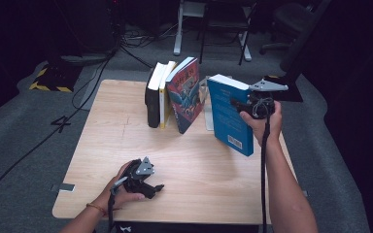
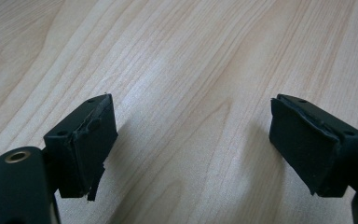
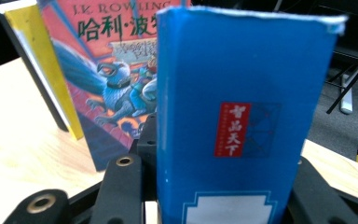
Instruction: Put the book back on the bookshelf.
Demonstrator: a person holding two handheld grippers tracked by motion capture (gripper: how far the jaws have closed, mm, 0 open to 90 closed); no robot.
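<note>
Your right tongs [image 1: 240,104] were pinching the blue book [image 1: 228,114] by its spine, one jaw on each cover, as the right gripper view showed with the spine [image 3: 233,116] standing upright between the jaws. You held that book on end, long axis near vertical, its lower corner close to the bench [image 1: 126,145] or just off it; from above I could not tell which. The thing that mattered lay to the left of your right tongs as seen from above: the row of standing books, with the red book [image 1: 187,94] leaning at its near end, then the yellow book [image 1: 165,99] and the black book [image 1: 152,99]. A gap separated the blue book from the red one, with a pale bookend [image 1: 207,114] standing in it, so the carry would probably run leftward toward that row with the spine kept upright. Your right hand was much the nearer. Your left tongs [image 2: 191,140] were spread wide with nothing between them, low over the bare front of the bench, well apart from the books.
</note>
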